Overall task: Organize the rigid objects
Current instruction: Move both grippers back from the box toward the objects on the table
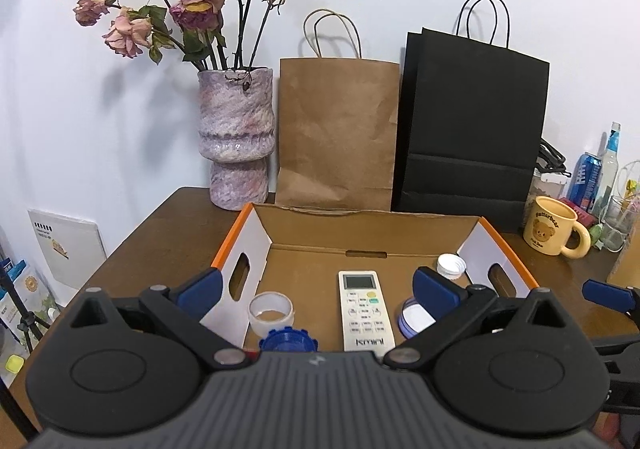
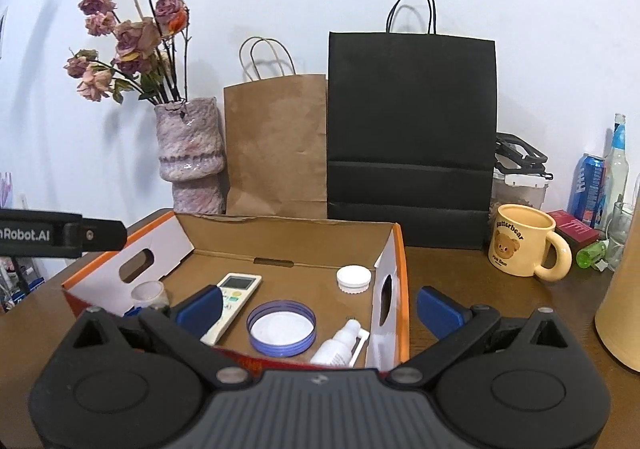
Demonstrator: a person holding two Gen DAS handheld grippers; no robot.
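An open cardboard box (image 1: pixel 372 227) (image 2: pixel 288 233) with orange edges sits on the brown table. Inside lie a white remote control (image 1: pixel 365 309) (image 2: pixel 234 303), a roll of clear tape (image 1: pixel 271 313) (image 2: pixel 149 293), a blue-rimmed lid (image 1: pixel 414 319) (image 2: pixel 281 327), a white cap (image 1: pixel 451 265) (image 2: pixel 354 279), a blue cap (image 1: pixel 287 340) and a white spray bottle (image 2: pixel 340 345). My left gripper (image 1: pixel 318 285) is open and empty above the box's near edge. My right gripper (image 2: pixel 318 307) is open and empty, straddling the box's right wall.
A vase (image 1: pixel 237 141) (image 2: pixel 192 153) of dried roses, a brown paper bag (image 1: pixel 336 133) (image 2: pixel 276 145) and a black paper bag (image 1: pixel 472 129) (image 2: pixel 412 137) stand behind the box. A yellow bear mug (image 1: pixel 554 231) (image 2: pixel 524 247), bottles and a can (image 2: pixel 588 193) stand at the right.
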